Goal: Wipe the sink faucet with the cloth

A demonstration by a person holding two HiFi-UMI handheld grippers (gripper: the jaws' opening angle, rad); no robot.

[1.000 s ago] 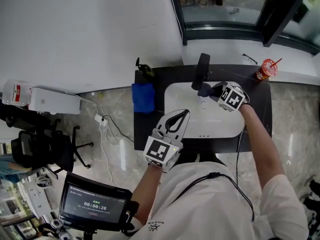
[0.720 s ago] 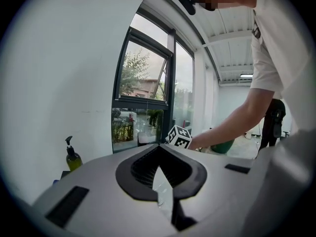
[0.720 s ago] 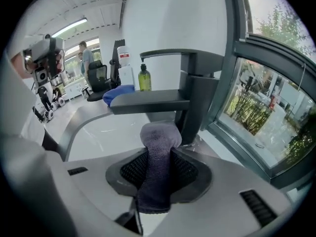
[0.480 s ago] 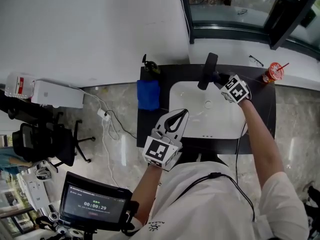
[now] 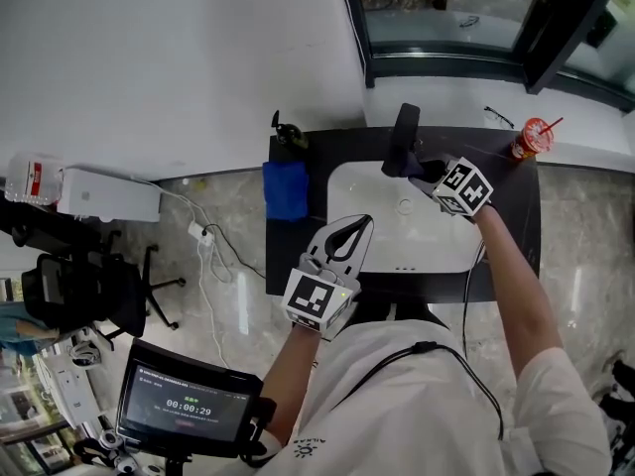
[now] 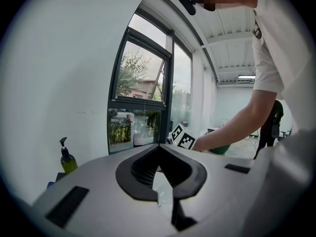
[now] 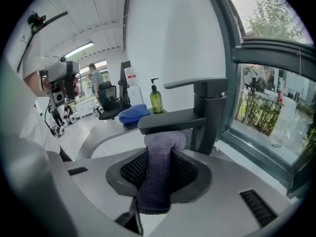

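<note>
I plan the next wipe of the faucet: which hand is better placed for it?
Right. The right tool grips the grey cloth at the faucet spout; the left tool is empty, near the sink front edge.

Your right hand-held gripper [image 7: 159,164] has its jaws clamped on a folded grey woven cloth [image 7: 157,186]. The cloth's bunched top sits right against the underside of the dark grey square-edged metal faucet [image 7: 205,102]. Beyond the white sink basin [image 7: 119,142], a green pump soap bottle [image 7: 156,100] stands at the far edge of the desk [image 7: 111,127], by the wall. A crumpled blue cloth [image 7: 132,113] lies just beside it.
</note>
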